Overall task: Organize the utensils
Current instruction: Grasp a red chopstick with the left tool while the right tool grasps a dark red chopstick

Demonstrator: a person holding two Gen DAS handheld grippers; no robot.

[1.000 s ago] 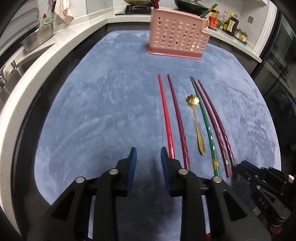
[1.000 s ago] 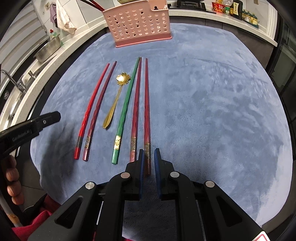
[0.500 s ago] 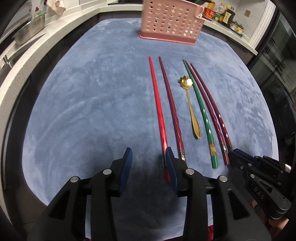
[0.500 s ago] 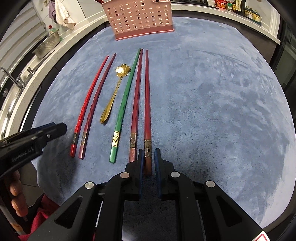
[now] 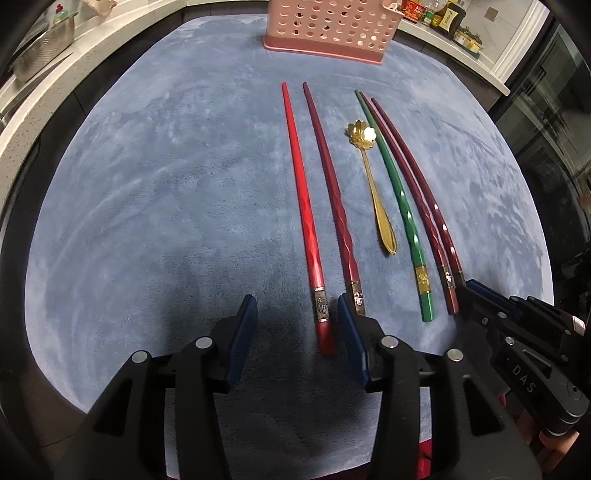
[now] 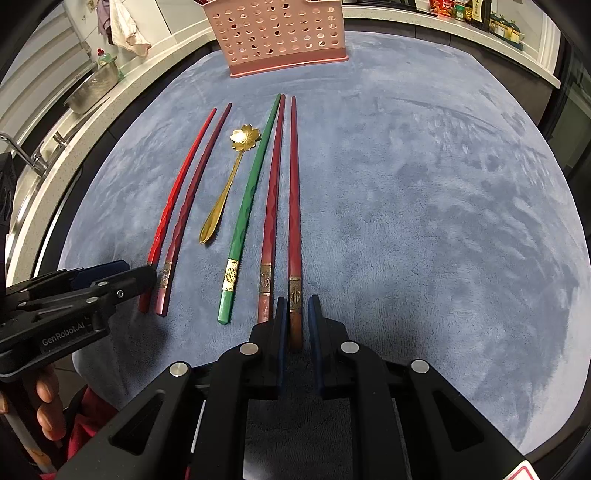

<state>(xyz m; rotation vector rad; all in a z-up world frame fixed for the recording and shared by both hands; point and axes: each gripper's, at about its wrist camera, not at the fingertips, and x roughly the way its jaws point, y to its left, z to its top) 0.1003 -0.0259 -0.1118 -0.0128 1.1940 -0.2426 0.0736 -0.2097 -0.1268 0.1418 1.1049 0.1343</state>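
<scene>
Several chopsticks and a gold flower spoon point(image 5: 373, 177) lie side by side on the blue mat point(image 5: 166, 206). My left gripper point(image 5: 297, 314) is open, its fingers straddling the near end of the bright red chopstick point(image 5: 306, 221); the dark red chopstick point(image 5: 334, 195) runs past its right finger. My right gripper point(image 6: 295, 314) is narrowly open around the near end of the rightmost red chopstick point(image 6: 294, 192); I cannot see the pads touching it. A green chopstick point(image 6: 247, 206) and another red chopstick point(image 6: 271, 199) lie left of it. The spoon also shows in the right wrist view point(image 6: 229, 184).
A pink perforated utensil holder point(image 5: 332, 29) stands at the mat's far edge, also in the right wrist view point(image 6: 280, 37). A white counter with a metal colander point(image 6: 92, 88) and a sink tap runs along the left. Bottles stand at the back right.
Both grippers have moved forward and lower over the near ends of the chopsticks. The left gripper's fingers have opened wider around the bright red chopstick. The utensils have not moved.
</scene>
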